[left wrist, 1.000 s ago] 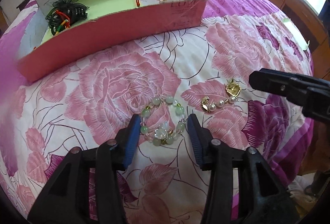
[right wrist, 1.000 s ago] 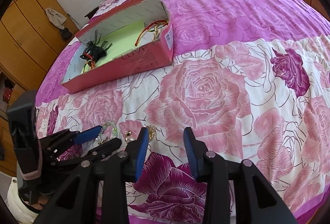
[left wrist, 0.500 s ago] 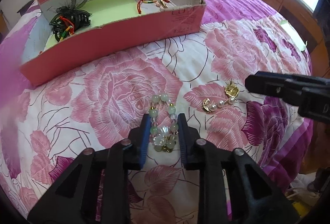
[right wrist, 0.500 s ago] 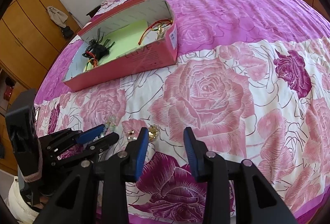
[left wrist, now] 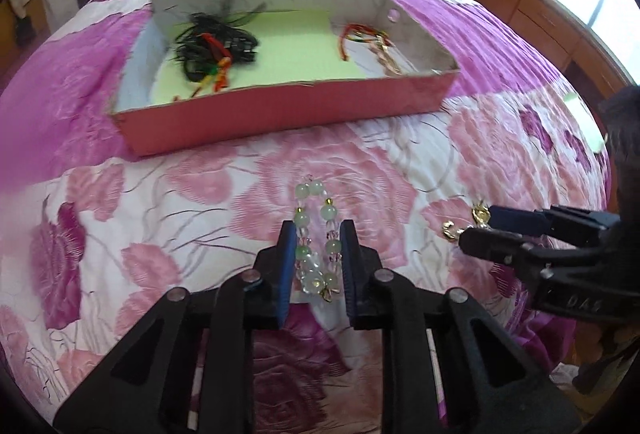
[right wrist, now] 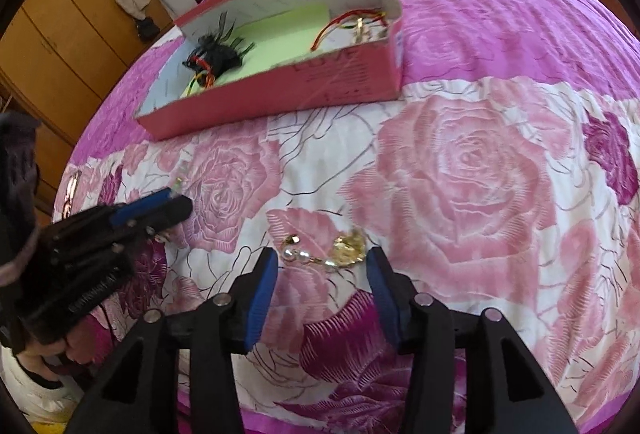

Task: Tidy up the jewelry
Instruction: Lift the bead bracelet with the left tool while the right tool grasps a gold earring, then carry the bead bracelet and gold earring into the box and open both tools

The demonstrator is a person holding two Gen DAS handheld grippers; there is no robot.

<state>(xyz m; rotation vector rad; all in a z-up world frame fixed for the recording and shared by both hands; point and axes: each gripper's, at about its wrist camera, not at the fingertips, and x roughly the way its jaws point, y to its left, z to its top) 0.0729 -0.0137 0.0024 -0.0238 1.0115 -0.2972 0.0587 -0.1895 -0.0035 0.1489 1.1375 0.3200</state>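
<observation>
The left gripper [left wrist: 316, 258] is clenched on the green bead bracelet [left wrist: 316, 234]; both blue pads touch its sides, and the far loop of the beads sticks out beyond the fingertips toward 12 o'clock, above the rose-patterned bedspread [left wrist: 160, 218]. Whether the bracelet hangs free of the cloth or touches it cannot be told. The right gripper [right wrist: 322, 270] has its fingers spread wide, with the gold and pearl earring [right wrist: 328, 248] lying on the bedspread just between and in front of the tips, touching neither pad as far as the view shows. In the left wrist view the right gripper comes in from 3 o'clock, and the earring is partly hidden behind its fingers. The pink box [left wrist: 280, 110] stands on the bed at 12 o'clock from the left gripper and well apart from both tools. Inside it, on a light green sheet [left wrist: 292, 42], a dark bundle of hair ties [left wrist: 212, 42] lies at the left end, and a red cord bracelet [left wrist: 364, 38] lies at the right end.
</observation>
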